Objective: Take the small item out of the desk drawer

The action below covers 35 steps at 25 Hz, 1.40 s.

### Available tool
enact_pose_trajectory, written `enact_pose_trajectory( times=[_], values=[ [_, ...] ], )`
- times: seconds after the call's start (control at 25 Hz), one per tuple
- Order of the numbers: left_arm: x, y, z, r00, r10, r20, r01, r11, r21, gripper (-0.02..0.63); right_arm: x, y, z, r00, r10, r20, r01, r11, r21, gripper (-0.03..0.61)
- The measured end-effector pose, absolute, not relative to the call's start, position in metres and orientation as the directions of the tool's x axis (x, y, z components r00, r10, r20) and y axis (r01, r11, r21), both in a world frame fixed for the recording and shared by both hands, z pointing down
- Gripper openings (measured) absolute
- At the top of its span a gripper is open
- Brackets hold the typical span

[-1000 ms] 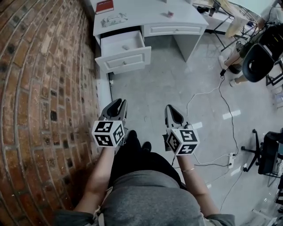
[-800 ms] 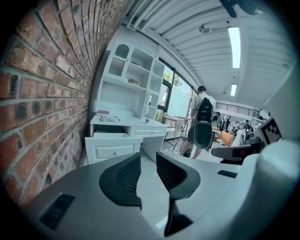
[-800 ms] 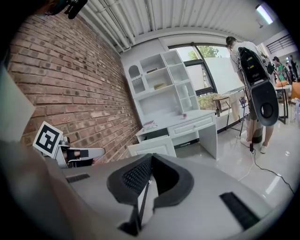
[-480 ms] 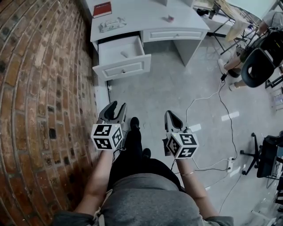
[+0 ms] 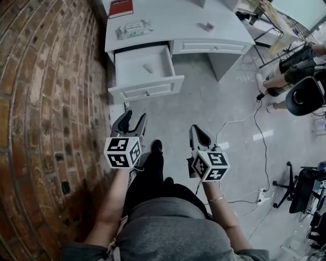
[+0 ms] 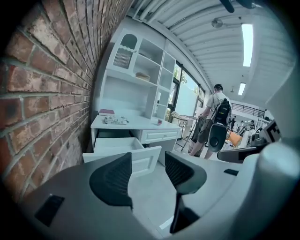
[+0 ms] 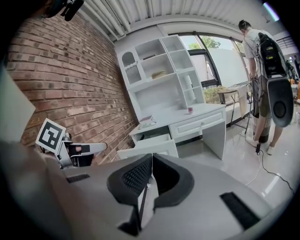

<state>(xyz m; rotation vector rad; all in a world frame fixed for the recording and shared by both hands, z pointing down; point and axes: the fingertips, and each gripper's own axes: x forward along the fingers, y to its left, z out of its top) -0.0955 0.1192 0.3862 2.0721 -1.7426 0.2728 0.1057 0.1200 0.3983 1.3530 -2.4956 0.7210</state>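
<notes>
The white desk (image 5: 178,20) stands ahead with its left drawer (image 5: 133,69) pulled out. A small pale item (image 5: 148,68) lies on the drawer's floor. My left gripper (image 5: 131,117) hangs over the floor short of the drawer front; its jaws are opening with nothing between them. In the left gripper view the same gripper (image 6: 147,161) points at the drawer (image 6: 119,146). My right gripper (image 5: 195,128) is shut and empty, further right over the floor. Through the right gripper view, that gripper (image 7: 151,161) faces the desk (image 7: 187,119).
A brick wall (image 5: 46,102) runs along the left. On the desk lie a red book (image 5: 121,7), a clear packet (image 5: 133,29) and a small pink thing (image 5: 208,26). A cable (image 5: 254,117) crosses the floor. Office chairs (image 5: 305,94) and a person's legs (image 5: 285,79) are at the right.
The desk and drawer have come nearer and lower in the head view. The left gripper's jaws have spread apart. The right gripper keeps its place.
</notes>
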Motion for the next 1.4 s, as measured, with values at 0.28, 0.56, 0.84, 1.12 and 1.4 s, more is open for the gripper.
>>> enact_pose_trajectory(
  times=[0.28,0.56,0.84,1.12,1.4],
  values=[
    [-0.129,0.059,0.390,0.209,-0.877,0.433,-0.973,-0.142,0.182,0.224,0.068,0.064,0.397,-0.557,-0.718,0.418,-0.830,0.456,-0.322,0.008],
    [-0.155,0.021,0.390,0.221,-0.874,0.433,-0.969,-0.147,0.199,0.247,0.039,0.029,0.397,-0.559,-0.713,0.424,-0.828,0.454,-0.328,0.008],
    [-0.167,0.001,0.396,0.228,-0.862,0.452,-0.967,-0.145,0.212,0.259,0.034,0.017,0.402,-0.553,-0.704,0.445,-0.832,0.441,-0.336,0.008],
    [-0.171,-0.022,0.408,0.240,-0.828,0.506,-0.968,-0.166,0.187,0.259,0.035,-0.003,0.411,-0.539,-0.708,0.456,-0.840,0.415,-0.349,0.008],
    [-0.167,-0.058,0.425,0.251,-0.788,0.561,-0.968,-0.190,0.166,0.270,0.037,-0.035,0.423,-0.534,-0.706,0.464,-0.841,0.389,-0.376,0.008]
  ],
)
